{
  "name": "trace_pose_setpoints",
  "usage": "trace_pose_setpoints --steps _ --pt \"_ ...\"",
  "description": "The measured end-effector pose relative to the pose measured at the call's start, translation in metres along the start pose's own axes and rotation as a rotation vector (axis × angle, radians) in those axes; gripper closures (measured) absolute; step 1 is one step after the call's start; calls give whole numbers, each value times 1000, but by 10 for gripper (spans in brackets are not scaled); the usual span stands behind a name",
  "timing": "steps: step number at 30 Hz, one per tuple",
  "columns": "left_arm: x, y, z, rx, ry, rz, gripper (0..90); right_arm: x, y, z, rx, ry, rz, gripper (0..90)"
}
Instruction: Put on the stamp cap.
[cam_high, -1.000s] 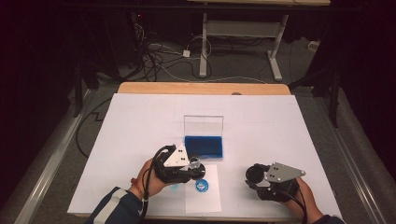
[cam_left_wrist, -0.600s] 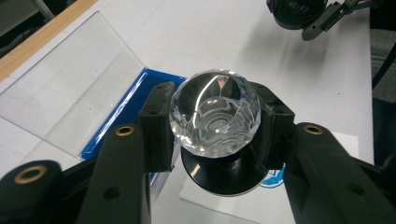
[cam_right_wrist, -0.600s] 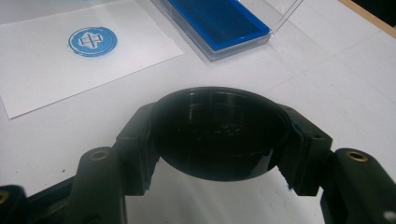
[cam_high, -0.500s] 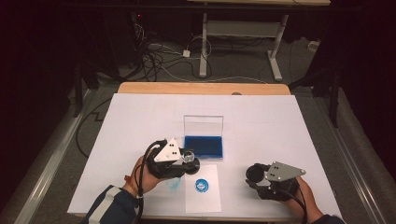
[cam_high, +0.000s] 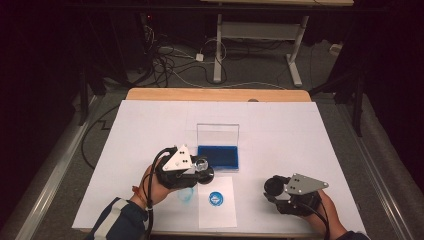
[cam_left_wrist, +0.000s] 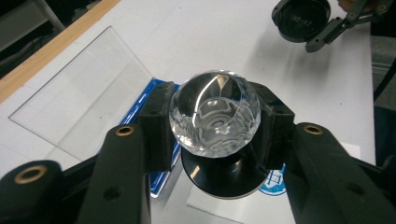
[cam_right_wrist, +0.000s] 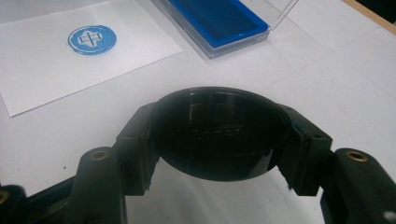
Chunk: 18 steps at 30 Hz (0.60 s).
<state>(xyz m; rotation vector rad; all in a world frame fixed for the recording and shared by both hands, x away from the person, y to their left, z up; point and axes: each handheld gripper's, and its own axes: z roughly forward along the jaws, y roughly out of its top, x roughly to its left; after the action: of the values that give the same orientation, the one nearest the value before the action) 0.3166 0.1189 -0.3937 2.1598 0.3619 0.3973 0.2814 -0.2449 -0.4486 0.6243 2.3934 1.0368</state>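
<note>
White-covered table (cam_high: 300, 130) with a wooden far edge, on a grey floor strewn with cables (cam_high: 170, 60); a desk frame (cam_high: 255, 35) stands behind. An open clear case (cam_high: 218, 150) near mid-table holds a blue pad (cam_right_wrist: 219, 21). Just before it lies a paper sheet (cam_high: 217, 205) bearing a round blue print (cam_right_wrist: 92, 39). The left gripper (cam_left_wrist: 215, 126) pinches a stamp (cam_left_wrist: 215, 114) by its crystal knob, beside the case. The right gripper (cam_right_wrist: 219, 135) clamps a black cap (cam_right_wrist: 219, 133) near the front right edge; bare cover lies between the two.
</note>
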Motion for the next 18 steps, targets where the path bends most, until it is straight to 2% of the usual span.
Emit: trace_pose_setpoints --steps 4,7,10,18 --pt "1 4 -1 -13 -10 0 544 3 2 1 0 6 -7 386" --pt "-2 7 0 -11 -1 15 544 6 1 2 7 9 -14 386" --pt "-5 10 0 -15 -10 23 544 6 2 2 -2 13 -1 386" --pt "-10 18 -1 -42 -23 35 544 17 12 11 -11 61 -15 386"
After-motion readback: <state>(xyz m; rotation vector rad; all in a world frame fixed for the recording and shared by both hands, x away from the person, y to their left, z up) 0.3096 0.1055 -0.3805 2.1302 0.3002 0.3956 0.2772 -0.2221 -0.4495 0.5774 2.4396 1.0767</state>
